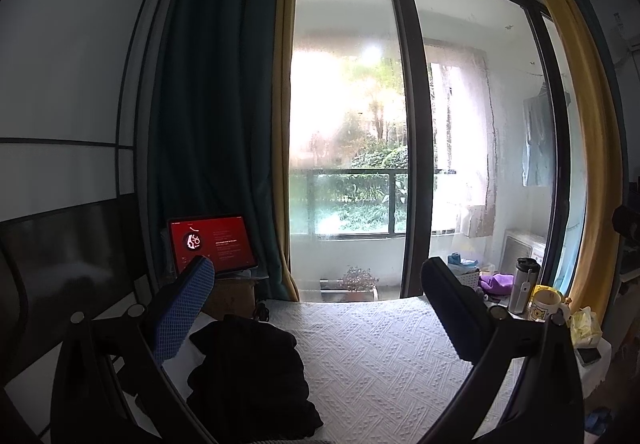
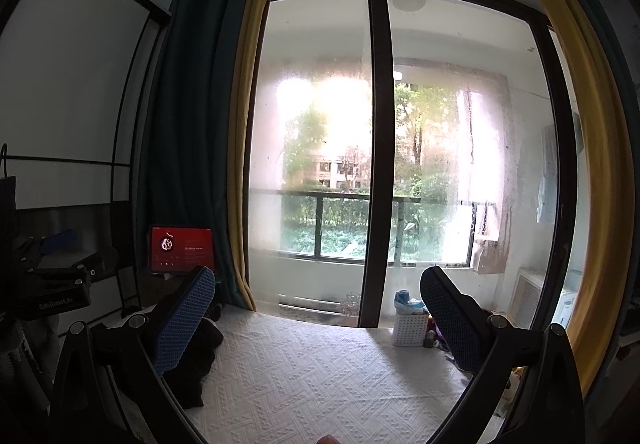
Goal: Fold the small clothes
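The left tool (image 1: pixel 316 308) is held wide apart with nothing in it, and so is the right tool (image 2: pixel 316 316). A crumpled black garment (image 1: pixel 248 376) is seen at the lower left of the frame, lying on the white bedspread (image 1: pixel 380 356).

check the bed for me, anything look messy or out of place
Only the black garment: it lies crumpled in a heap at the left edge of the white bedspread, not yet folded. Both the left gripper and right gripper are open and empty above it.
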The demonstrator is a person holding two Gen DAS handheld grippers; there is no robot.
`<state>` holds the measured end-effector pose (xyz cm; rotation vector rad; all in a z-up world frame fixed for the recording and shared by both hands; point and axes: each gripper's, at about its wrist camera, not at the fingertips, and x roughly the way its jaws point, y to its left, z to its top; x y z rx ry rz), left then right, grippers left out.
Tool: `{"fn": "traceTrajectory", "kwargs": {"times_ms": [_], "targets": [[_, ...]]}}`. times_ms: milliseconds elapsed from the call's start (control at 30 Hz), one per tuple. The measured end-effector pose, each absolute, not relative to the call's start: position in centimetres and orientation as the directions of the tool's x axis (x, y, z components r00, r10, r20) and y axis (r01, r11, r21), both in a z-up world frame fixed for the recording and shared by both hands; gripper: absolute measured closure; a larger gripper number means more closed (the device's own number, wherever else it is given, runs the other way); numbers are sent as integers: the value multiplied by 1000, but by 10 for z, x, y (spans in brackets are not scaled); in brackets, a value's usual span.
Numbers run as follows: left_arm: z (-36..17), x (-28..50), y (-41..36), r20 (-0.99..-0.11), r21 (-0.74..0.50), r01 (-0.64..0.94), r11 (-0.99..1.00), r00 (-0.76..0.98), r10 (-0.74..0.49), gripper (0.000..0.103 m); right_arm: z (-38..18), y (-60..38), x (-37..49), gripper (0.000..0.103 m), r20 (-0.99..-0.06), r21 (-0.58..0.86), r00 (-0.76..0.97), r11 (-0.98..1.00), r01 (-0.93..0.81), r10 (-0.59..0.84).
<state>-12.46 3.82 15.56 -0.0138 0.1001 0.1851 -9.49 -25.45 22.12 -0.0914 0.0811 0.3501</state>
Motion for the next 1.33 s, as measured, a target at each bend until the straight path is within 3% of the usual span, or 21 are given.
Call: {"fn": "traceTrajectory", "kwargs": {"times_ms": [1333], "targets": [[147, -123, 40, -104, 15, -197, 980, 975, 197, 1, 208, -238, -76, 0, -163, -93, 916, 918, -385, 368]]}}
